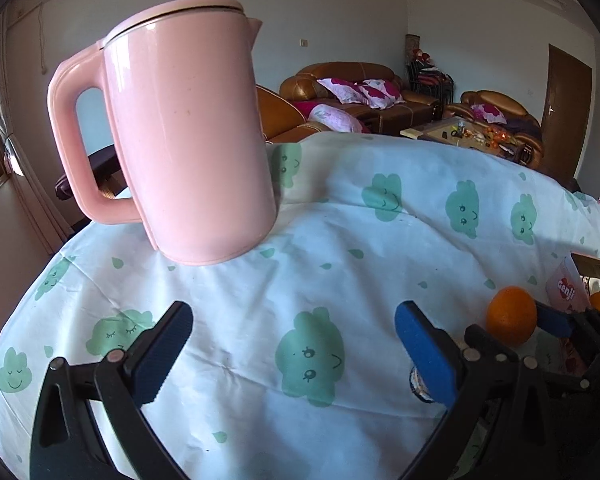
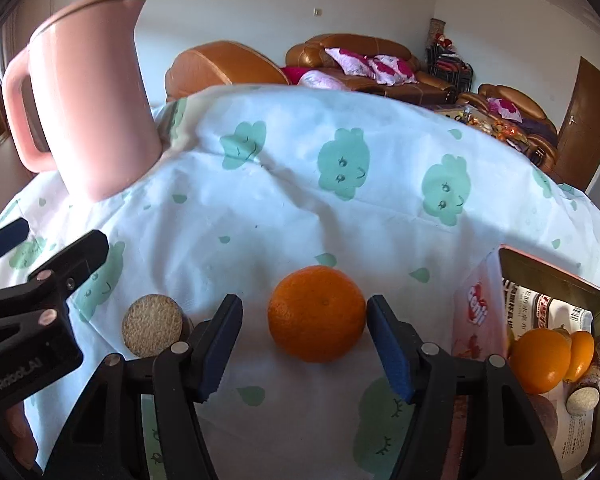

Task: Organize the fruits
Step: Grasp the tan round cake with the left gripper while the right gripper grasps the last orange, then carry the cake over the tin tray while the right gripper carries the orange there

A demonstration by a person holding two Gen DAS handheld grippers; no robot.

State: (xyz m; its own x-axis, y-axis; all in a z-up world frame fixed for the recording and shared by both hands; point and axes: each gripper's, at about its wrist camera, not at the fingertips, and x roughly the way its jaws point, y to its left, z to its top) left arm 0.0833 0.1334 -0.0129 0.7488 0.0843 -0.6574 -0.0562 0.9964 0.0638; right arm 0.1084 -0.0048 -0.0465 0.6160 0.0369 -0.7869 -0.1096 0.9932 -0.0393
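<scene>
An orange [image 2: 317,313] lies on the cloud-print tablecloth between the open fingers of my right gripper [image 2: 304,344], which sits around it without closing. The same orange [image 1: 511,315] shows at the right of the left wrist view. A box [image 2: 556,280] at the right holds two more oranges [image 2: 540,360] and other round fruit on printed paper. A round brownish fruit [image 2: 153,325] lies left of the right gripper. My left gripper [image 1: 294,354] is open and empty above bare cloth.
A pink kettle [image 1: 180,132] stands on the table at the back left. The tablecloth [image 1: 340,240] covers the whole table and is wrinkled. Brown sofas [image 1: 360,92] and a door stand in the room behind.
</scene>
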